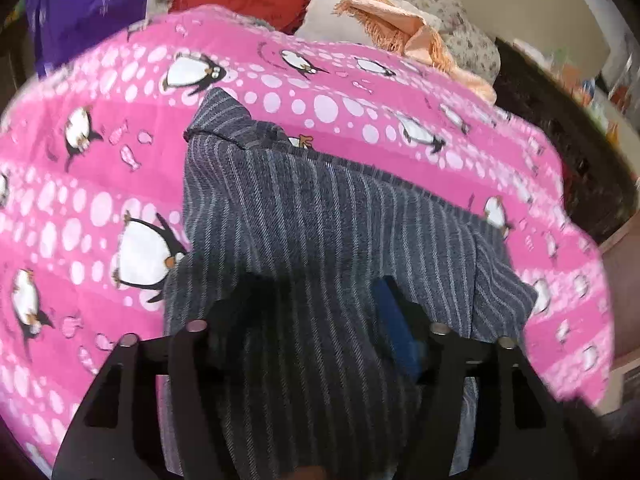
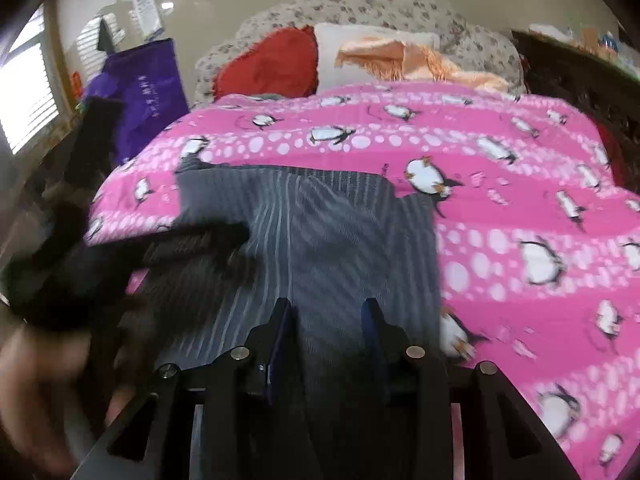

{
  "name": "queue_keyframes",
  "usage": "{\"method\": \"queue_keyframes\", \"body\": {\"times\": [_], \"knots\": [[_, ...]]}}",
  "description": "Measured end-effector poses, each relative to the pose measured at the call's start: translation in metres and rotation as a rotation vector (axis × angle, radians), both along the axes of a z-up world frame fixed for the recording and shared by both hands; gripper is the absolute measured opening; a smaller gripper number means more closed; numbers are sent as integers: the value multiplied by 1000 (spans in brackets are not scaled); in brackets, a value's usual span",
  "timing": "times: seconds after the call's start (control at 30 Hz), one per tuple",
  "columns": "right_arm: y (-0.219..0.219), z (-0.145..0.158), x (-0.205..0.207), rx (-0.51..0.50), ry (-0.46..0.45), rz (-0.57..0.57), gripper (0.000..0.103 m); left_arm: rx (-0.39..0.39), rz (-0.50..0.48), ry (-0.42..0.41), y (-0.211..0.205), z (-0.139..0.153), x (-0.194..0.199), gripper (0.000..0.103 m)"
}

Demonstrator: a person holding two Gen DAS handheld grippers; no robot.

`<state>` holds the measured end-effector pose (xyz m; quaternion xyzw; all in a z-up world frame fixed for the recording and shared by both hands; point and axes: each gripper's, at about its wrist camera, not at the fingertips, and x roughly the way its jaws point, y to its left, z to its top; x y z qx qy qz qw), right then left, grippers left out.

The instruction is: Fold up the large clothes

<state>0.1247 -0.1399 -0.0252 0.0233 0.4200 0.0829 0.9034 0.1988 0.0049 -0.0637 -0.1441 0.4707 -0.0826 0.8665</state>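
- Grey striped garment (image 2: 320, 224) spread flat on the pink penguin bedspread (image 2: 520, 200), near its front edge and left of the middle, already doubled over, with 1 loose corner (image 1: 216, 120) sticking out toward the head of the bed.
- Step in hand, by the look of it: letting go after a fold and setting up the next. To do it well: lift both tongs straight up and clear so the cloth is not dragged, tuck the stray corner in, line up the edges, then smooth from the fold outward before taking new grips at 2 corners.
- Left tongs (image 1: 316, 304): opened wide, pointing steeply down over the near part of the garment; cloth lies under and between the fingers, nothing pinched. Seen from the right wrist as a dark blurred shape (image 2: 192, 240) over the garment's left edge.
- Right tongs (image 2: 328, 320): roughly a third open, blue pads (image 2: 370, 320) apart, striped cloth showing in the gap; no pinch visible, though blur makes light contact hard to rule out.
- Pillows and a peach fringed cloth (image 2: 400, 60) at the head of the bed, well apart from the work.
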Motion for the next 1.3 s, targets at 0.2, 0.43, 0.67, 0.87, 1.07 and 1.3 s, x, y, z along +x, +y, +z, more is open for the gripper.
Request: {"method": "queue_keyframes", "body": {"times": [0.2,0.43,0.67,0.87,1.07,1.3], "knots": [[-32,23,-69,-25,23,11,41,-298,-7,3,22,-2,4,102],[-75,74,-128,52,28,-22,85,87,-92,-119,33,82,-101,103],[-91,100,-128,10,88,-70,87,234,-74,41,79,76,-194,103],[-96,92,-127,16,151,-87,87,235,7,55,78,69,-226,103],[-103,87,-133,2,160,-98,87,252,-9,12,59,69,-228,103],[-106,74,-132,18,190,-109,87,271,-21,3,48,65,-226,103]]}}
